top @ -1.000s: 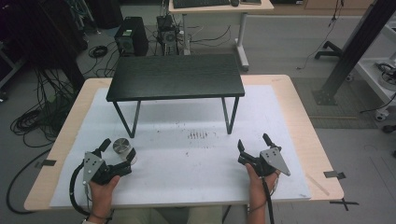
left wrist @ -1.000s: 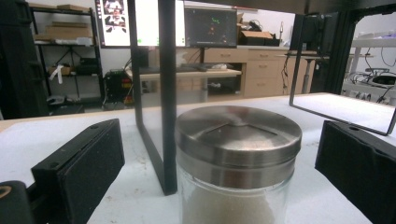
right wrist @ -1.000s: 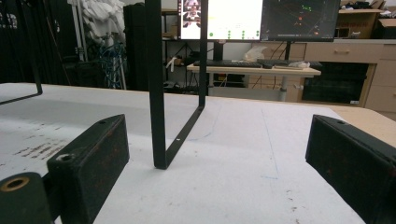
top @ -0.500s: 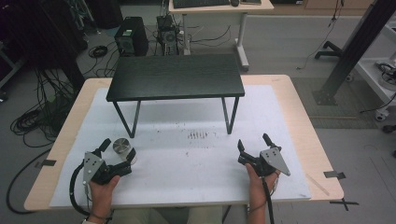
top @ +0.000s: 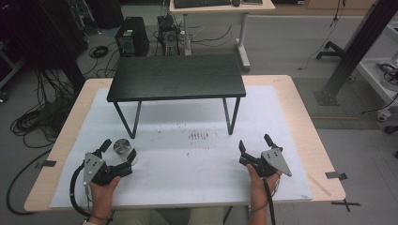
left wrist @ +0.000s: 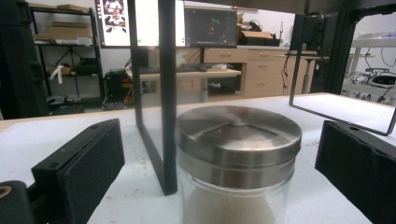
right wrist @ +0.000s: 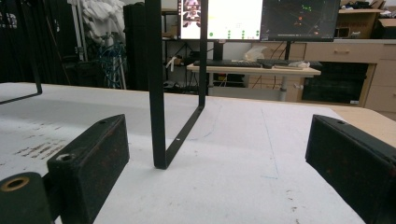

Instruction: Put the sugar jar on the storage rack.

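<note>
My left gripper (top: pixel 118 151): jaws apart, either side of the upright glass jar with brushed-steel lid (left wrist: pixel 238 154), untouched, pale grains inside, near the worktop's front-left corner | my right gripper (top: pixel 255 144): jaws apart on nothing, front-right | black wooden stand on thin metal legs (top: pixel 177 77) toward the back edge.

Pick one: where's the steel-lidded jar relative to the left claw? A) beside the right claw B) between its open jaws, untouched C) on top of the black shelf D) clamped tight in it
B: in the left gripper view the jar stands between the two jaws of the left claw with a gap on each side, on the white mat.
</note>
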A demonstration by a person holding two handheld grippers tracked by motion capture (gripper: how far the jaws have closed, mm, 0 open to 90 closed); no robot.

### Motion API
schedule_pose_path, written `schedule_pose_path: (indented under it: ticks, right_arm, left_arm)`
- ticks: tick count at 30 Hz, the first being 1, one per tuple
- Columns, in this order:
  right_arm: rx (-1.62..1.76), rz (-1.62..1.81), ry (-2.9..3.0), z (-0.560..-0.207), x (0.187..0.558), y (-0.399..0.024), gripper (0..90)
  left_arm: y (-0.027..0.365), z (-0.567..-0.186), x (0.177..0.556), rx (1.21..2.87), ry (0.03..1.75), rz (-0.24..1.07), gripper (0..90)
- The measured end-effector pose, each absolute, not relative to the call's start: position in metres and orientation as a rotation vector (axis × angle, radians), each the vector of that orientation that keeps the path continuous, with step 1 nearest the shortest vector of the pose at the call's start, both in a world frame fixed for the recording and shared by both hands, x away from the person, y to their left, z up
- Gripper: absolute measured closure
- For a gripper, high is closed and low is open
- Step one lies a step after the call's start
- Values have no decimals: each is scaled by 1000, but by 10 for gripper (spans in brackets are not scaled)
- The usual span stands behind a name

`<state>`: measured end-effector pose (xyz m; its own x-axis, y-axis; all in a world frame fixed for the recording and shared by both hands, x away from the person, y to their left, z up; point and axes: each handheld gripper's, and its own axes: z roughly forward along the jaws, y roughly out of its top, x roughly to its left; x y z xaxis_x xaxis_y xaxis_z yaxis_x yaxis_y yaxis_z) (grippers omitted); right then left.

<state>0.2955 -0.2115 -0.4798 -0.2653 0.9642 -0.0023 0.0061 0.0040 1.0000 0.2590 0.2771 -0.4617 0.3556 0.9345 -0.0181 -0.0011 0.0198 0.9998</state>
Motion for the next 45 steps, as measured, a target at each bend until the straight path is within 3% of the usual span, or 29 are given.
schedule_pose_path:
  ticks: [34, 45]
  right_arm:
    - [1072, 1398, 1410, -480, 295, -212, 61]
    - [1072, 1398, 1411, -480, 295, -211, 61]
  left_arm:
    - [277, -462, 259, 1342, 943, 925, 28]
    - [277, -462, 259, 1345, 940, 920, 158]
